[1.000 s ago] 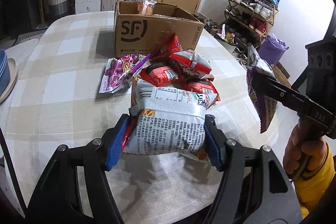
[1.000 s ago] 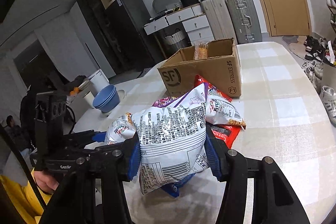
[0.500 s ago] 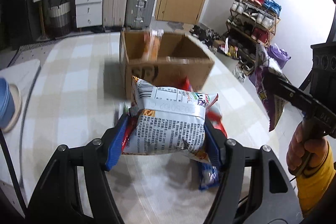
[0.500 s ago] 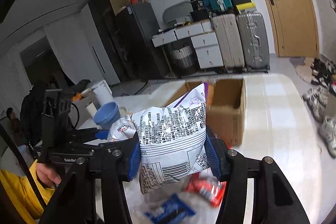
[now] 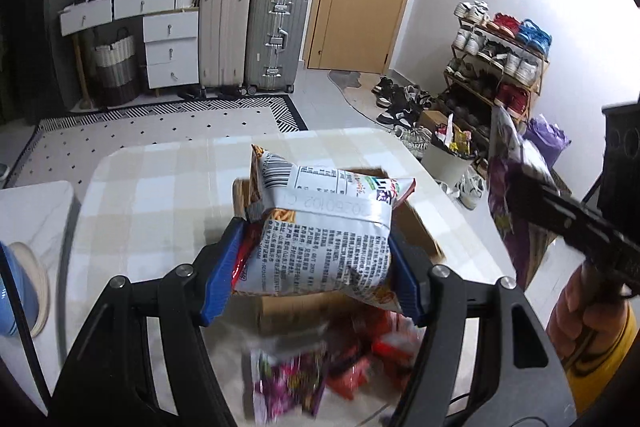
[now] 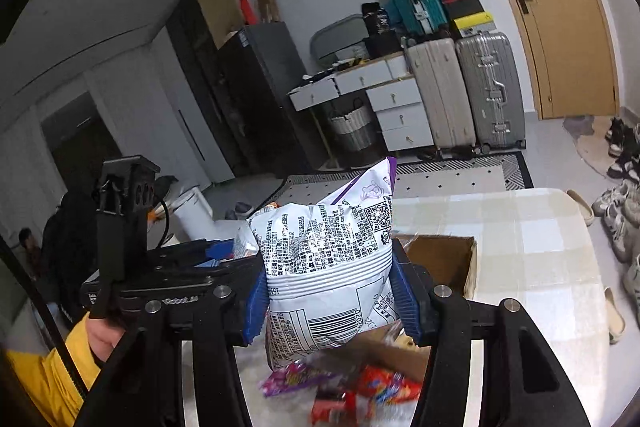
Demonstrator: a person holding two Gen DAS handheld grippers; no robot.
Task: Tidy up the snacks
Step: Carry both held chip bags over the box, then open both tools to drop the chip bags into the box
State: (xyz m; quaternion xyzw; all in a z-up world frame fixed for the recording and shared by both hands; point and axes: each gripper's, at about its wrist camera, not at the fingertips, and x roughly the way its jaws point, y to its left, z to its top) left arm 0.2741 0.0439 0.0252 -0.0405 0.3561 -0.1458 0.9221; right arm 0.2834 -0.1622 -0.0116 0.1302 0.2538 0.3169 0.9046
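A: Left wrist view: left gripper [image 5: 316, 267] was clamped on a white bag [image 5: 320, 227], pads squeezing both sides. A sec earlier that bag sat low by the snack pile [image 5: 332, 367] on the tabletop [image 5: 140, 195]; at this moment it hung over the box [image 5: 416, 227], pile down below it.

B: And the right?

A: Right wrist view: right gripper [image 6: 328, 291] was grasping a purple-edged bag [image 6: 328, 251], also pinched btwn its pads. Same story: lifted off the pile, box [image 6: 444, 255] just behind and below it. From the left cam you could see that bag edge-on, off to the right, a hand under it.

B: So both carried up and fwd together?

A: Yep, w/ grips unchanged; neither bag slipped.

B: Meaning for the task?

A: Pickup looked done, transport nearly so. Next, I'd judge, was lowering and letting go into the box. Several packets were left on the tabletop, so plenty more to sort.
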